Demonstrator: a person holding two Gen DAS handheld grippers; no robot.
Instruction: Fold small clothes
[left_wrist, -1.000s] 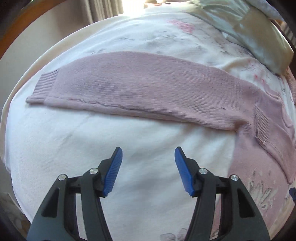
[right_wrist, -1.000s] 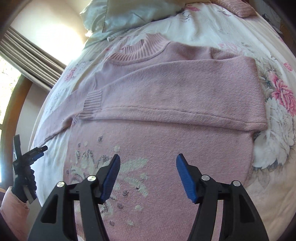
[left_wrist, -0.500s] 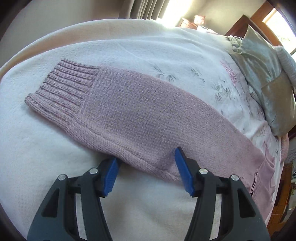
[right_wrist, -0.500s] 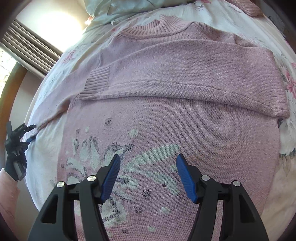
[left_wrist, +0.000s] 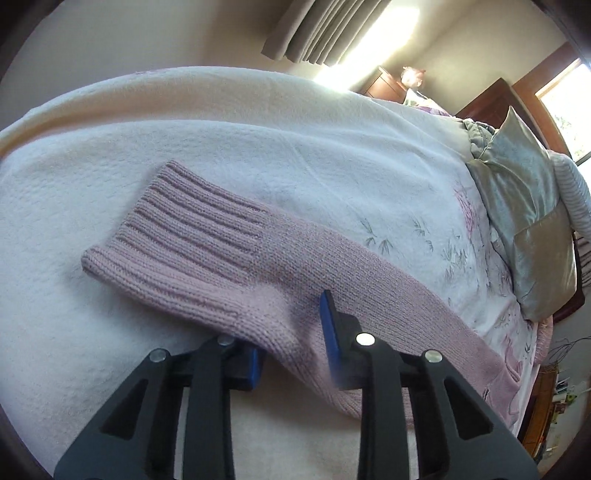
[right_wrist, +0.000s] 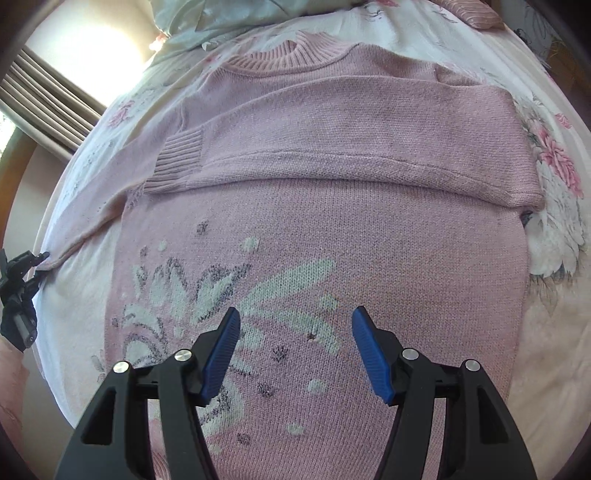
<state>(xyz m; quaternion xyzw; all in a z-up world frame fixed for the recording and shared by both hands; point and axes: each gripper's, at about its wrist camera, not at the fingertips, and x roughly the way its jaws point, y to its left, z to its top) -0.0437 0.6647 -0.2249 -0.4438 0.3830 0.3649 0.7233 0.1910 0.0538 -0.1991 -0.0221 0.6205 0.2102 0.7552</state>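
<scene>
A pink knit sweater (right_wrist: 332, 236) lies face up on the bed, a pale flower pattern on its front. One sleeve (right_wrist: 351, 147) is folded across the chest. The other sleeve (left_wrist: 258, 266) stretches out sideways, its ribbed cuff (left_wrist: 177, 236) flat on the white blanket. My left gripper (left_wrist: 291, 347) has its jaws drawn in on that sleeve's near edge just behind the cuff, one blue pad under the knit and one on top. It also shows small at the sleeve's end as the left gripper (right_wrist: 37, 258). My right gripper (right_wrist: 295, 343) hovers open over the flower pattern, holding nothing.
The bed (left_wrist: 332, 155) carries a white blanket and a floral cover. A green-gold pillow (left_wrist: 524, 221) lies at the head end, with curtains (left_wrist: 325, 29) and dark wooden furniture (left_wrist: 491, 99) beyond. A gloved hand (right_wrist: 16, 321) holds the left gripper at the bed's side.
My left gripper moved along the sleeve toward the cuff, slid onto its edge and narrowed its jaws on the knit. My right gripper dropped a little closer to the sweater front, still open.
</scene>
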